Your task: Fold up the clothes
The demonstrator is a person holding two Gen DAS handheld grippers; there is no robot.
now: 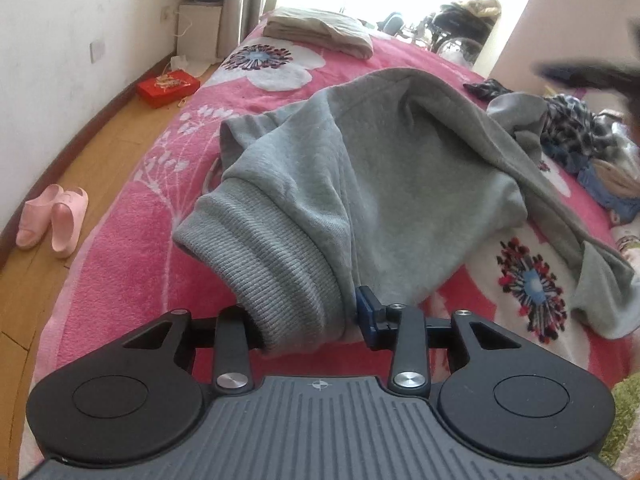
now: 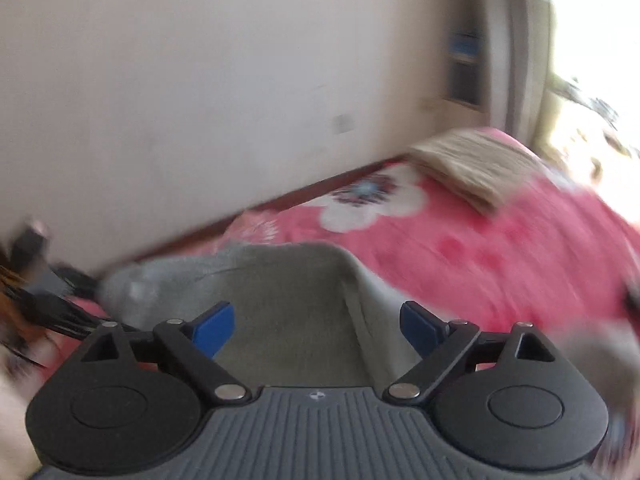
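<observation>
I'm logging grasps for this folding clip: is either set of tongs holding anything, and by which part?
The left tongs have the grey knit sweatshirt's ribbed cuff between them; whether they grip it cannot be told. The right tongs are open, holding nothing.

Grey sweatshirt (image 1: 384,168) on a pink, white-flowered blanket (image 1: 132,216); beige folded cloth (image 1: 320,30) beyond.

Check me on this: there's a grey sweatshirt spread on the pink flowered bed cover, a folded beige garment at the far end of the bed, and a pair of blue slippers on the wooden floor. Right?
Not quite: the slippers are pink, not blue, as the left wrist view shows. The rest holds: the grey sweatshirt lies on the pink flowered bed cover, the folded beige garment sits at the far end of the bed, and the slippers are on the wooden floor.
</observation>
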